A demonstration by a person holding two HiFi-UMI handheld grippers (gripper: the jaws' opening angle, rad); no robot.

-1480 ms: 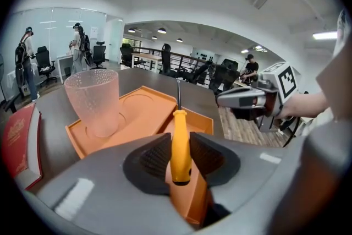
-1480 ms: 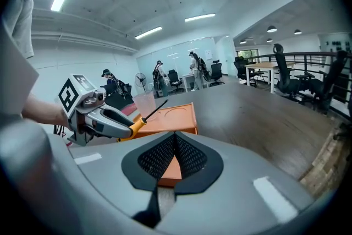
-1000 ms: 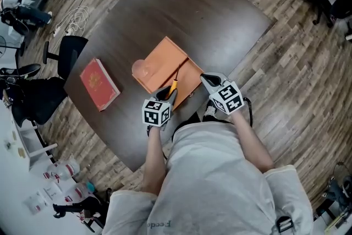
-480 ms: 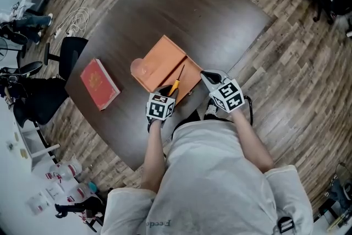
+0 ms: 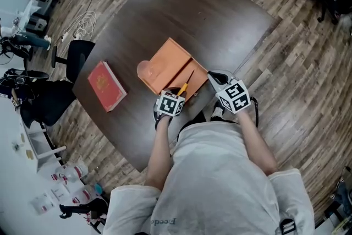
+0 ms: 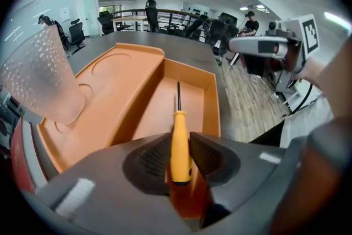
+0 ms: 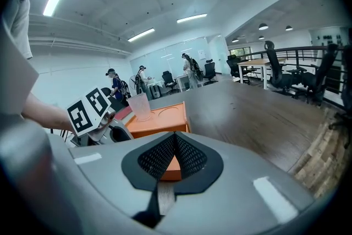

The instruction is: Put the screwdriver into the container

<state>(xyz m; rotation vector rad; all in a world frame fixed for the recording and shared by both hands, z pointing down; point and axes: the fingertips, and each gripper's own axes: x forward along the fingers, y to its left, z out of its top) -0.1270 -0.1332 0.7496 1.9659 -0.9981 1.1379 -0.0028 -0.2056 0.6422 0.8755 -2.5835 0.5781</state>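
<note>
Dark desk (image 5: 220, 14) carries the orange container (image 5: 165, 66) near its near edge. My left claw (image 6: 180, 158) clamps the screwdriver (image 6: 180, 135) by its yellow handle, shaft pointing into the deep compartment. I should lower it flat before letting go. My right claw (image 7: 174, 156) is closed on nothing.

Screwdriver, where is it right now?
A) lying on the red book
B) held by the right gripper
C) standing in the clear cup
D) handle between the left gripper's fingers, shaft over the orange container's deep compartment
D: the left gripper view shows the screwdriver with its yellow handle between the fingers of the left gripper, shaft reaching over the deep compartment of the orange container; the right gripper is shut on nothing.
</note>
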